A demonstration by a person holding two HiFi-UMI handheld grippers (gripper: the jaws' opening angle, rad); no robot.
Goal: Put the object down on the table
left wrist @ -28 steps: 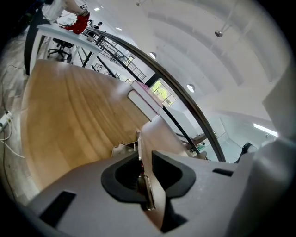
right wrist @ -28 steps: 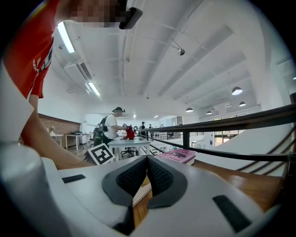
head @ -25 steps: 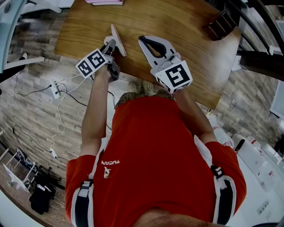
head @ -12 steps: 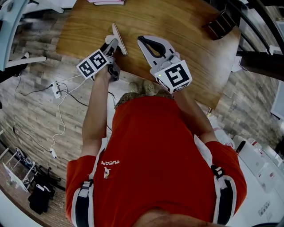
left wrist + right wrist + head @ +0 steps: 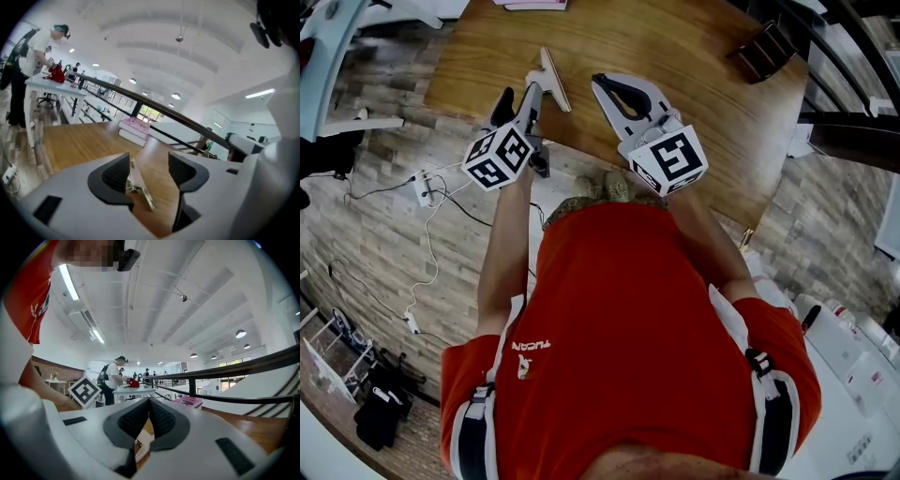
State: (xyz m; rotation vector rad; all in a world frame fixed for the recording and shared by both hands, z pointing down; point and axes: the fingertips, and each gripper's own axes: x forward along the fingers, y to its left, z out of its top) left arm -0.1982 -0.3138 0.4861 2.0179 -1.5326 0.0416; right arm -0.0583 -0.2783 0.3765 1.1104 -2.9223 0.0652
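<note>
A thin beige clipboard with a metal clip lies flat on the wooden table near its front edge. My left gripper is just behind it, at the table's edge, and its jaws are opening. The clipboard's clip end shows low between the wide-apart pads, and neither pad presses on it. My right gripper rests over the table to the right, its pads closed together on nothing. Below its jaws the clipboard is visible.
Pink books are stacked at the table's far edge. A dark wooden object sits at the far right. A power strip with cables lies on the floor to the left. People stand at a white table in the background.
The left gripper's jaws have spread apart and let go of the clipboard, which now lies on the table. That gripper has drawn back slightly. The right gripper has stayed put.
</note>
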